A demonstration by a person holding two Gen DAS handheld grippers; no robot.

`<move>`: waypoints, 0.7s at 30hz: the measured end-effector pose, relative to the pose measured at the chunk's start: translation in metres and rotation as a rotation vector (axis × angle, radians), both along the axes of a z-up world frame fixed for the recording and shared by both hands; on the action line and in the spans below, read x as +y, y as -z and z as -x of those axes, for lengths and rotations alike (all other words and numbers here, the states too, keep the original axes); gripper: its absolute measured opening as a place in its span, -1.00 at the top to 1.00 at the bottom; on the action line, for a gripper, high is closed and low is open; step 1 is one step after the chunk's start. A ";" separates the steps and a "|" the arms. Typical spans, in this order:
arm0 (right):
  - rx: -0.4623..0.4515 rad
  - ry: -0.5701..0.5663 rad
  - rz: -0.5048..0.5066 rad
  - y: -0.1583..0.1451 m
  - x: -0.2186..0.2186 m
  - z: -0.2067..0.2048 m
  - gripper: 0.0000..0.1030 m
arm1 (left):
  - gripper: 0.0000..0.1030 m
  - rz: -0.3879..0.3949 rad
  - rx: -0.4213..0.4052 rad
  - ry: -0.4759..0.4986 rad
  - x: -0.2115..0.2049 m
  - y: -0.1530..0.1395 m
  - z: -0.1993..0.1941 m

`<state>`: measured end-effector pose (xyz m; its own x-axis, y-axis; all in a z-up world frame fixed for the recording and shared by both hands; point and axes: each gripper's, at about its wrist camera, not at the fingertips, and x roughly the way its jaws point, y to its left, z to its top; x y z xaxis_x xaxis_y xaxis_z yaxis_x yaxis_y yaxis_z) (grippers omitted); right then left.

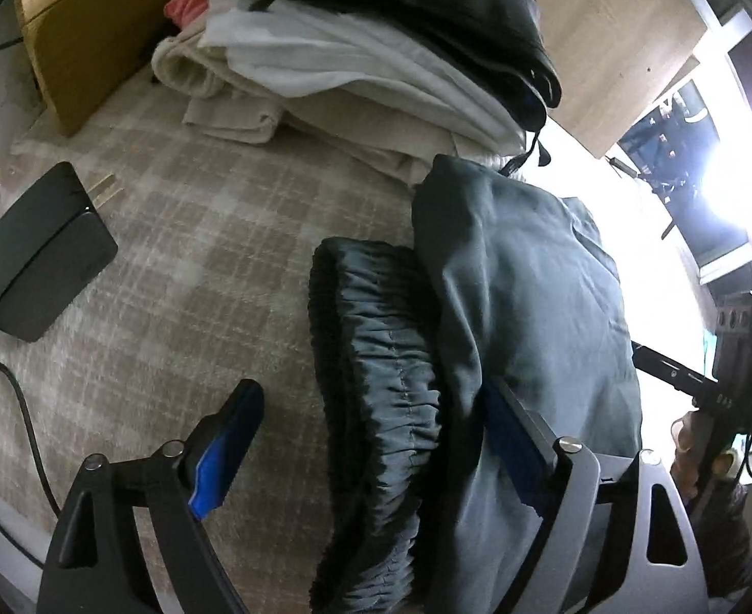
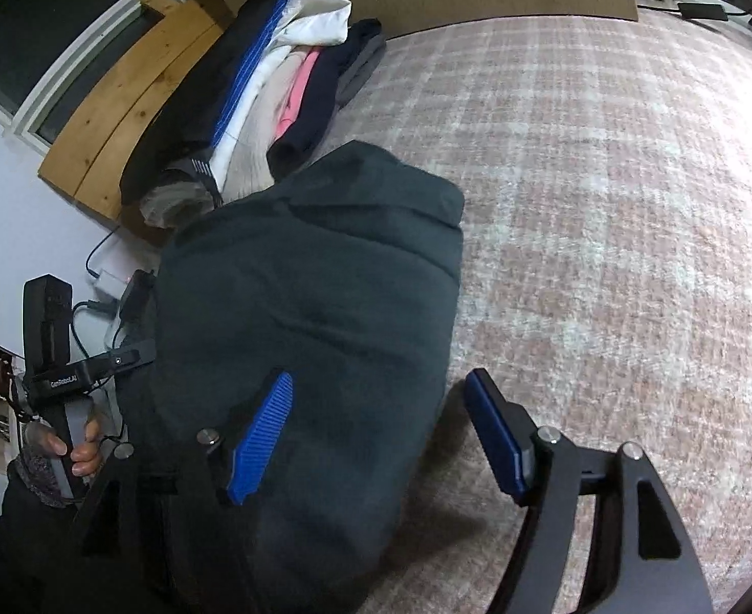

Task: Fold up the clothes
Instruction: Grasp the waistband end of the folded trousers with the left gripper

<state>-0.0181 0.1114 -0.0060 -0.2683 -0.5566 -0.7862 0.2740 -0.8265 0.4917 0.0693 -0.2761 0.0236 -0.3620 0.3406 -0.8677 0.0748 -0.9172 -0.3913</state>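
A folded dark grey-green garment (image 1: 519,281) lies on the plaid bed cover (image 1: 197,256), its gathered elastic waistband (image 1: 376,337) turned toward the left wrist camera. My left gripper (image 1: 371,389) is open wide and straddles the waistband. Its left pad (image 1: 227,440) stands clear of the cloth, while its right finger (image 1: 519,440) is tucked against a fold. In the right wrist view the same garment (image 2: 314,297) fills the left half. My right gripper (image 2: 381,378) is open over the garment's right edge, with one pad (image 2: 263,435) above the cloth and the other finger (image 2: 493,435) above the cover.
A stack of folded clothes (image 1: 350,66) (image 2: 273,92) sits just beyond the garment against a wooden board (image 1: 84,25). A black box (image 1: 43,256) and a cable (image 1: 18,409) lie at the left. Plaid cover (image 2: 606,204) stretches to the right. A hand (image 2: 76,450) grips the left handle.
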 end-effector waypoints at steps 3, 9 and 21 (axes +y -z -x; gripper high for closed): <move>-0.007 0.039 0.011 -0.004 0.012 -0.003 -0.34 | -0.11 -0.081 -0.008 0.020 -0.003 0.003 0.000; -0.045 0.022 0.062 0.003 0.016 -0.003 -0.35 | -0.09 -0.071 0.010 0.032 -0.005 0.007 -0.003; -0.031 -0.107 0.021 0.008 -0.037 -0.014 0.51 | 0.31 0.076 0.084 0.075 0.014 -0.011 -0.011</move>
